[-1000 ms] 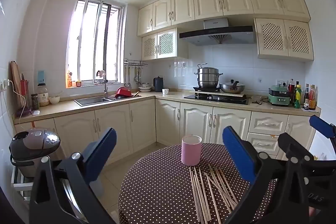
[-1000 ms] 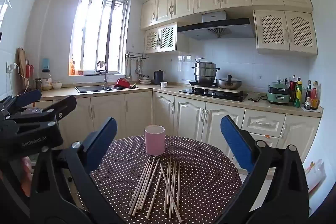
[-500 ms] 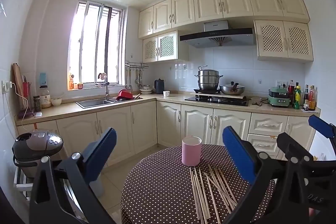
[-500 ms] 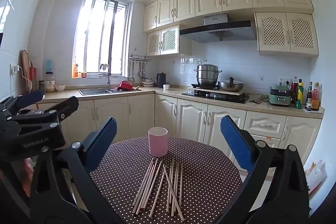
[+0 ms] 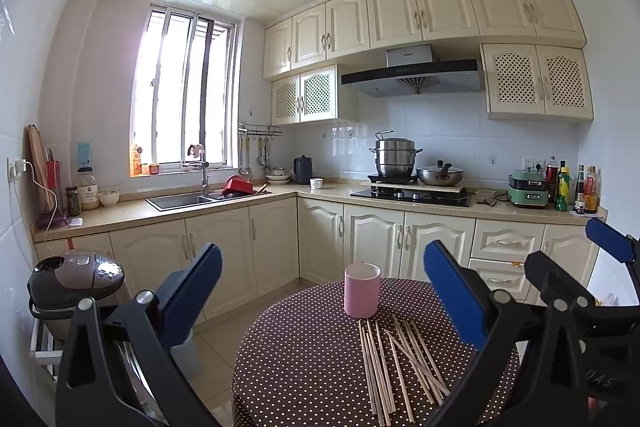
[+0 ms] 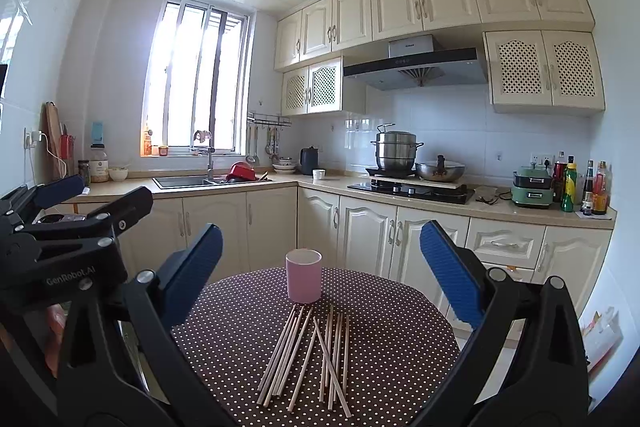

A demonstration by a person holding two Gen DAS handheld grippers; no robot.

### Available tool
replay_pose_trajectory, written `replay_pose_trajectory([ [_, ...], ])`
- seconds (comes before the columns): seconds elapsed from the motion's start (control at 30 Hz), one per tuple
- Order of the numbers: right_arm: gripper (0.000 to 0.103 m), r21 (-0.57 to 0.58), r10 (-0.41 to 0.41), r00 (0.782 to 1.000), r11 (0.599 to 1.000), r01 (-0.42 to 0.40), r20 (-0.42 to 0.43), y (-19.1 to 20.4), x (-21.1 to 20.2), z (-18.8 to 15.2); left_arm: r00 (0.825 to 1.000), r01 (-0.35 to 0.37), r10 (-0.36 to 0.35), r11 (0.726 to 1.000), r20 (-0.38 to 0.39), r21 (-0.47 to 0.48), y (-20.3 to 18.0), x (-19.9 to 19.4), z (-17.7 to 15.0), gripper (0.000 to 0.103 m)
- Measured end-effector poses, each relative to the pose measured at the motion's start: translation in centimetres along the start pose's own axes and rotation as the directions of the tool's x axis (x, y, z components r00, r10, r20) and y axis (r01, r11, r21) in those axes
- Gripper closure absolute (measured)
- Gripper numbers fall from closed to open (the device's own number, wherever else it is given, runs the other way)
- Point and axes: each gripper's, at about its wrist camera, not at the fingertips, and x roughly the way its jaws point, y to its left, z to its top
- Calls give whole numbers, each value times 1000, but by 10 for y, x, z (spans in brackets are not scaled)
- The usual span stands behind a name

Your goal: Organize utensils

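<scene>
A pink cup (image 5: 362, 290) stands upright on a round table with a brown polka-dot cloth (image 5: 304, 359). Several wooden chopsticks (image 5: 394, 361) lie loose in front of the cup. The right wrist view shows the same cup (image 6: 303, 275), chopsticks (image 6: 310, 355) and cloth (image 6: 400, 331). My left gripper (image 5: 322, 293) is open and empty, held above the table's near left side. My right gripper (image 6: 320, 267) is open and empty, above the near edge. Each gripper shows in the other's view, the right one (image 5: 600, 267) and the left one (image 6: 76, 203).
Cream kitchen cabinets (image 5: 224, 251) and a counter with a sink (image 5: 180, 201) and a stove with pots (image 5: 412, 187) run behind the table. A rice cooker (image 5: 72, 283) sits on a rack at the left. Tiled floor (image 5: 216, 351) lies between the table and the cabinets.
Both cameras have tilted up and drawn back a little, so the table, cup and chopsticks sit slightly lower in view. Both grippers stay open. Nothing on the table moved.
</scene>
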Motion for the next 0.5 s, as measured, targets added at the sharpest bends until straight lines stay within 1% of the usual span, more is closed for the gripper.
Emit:
replay_pose_trajectory([
  [0.23,6,5,1,1000,1000,-1,2,0,0,-3,1000,-1,1,1000,-1,-1,-1,0,-1,4],
  [0.5,6,1,9,1000,1000,-9,-11,3,8,-6,1000,-4,4,1000,-18,-10,0,10,-3,4],
])
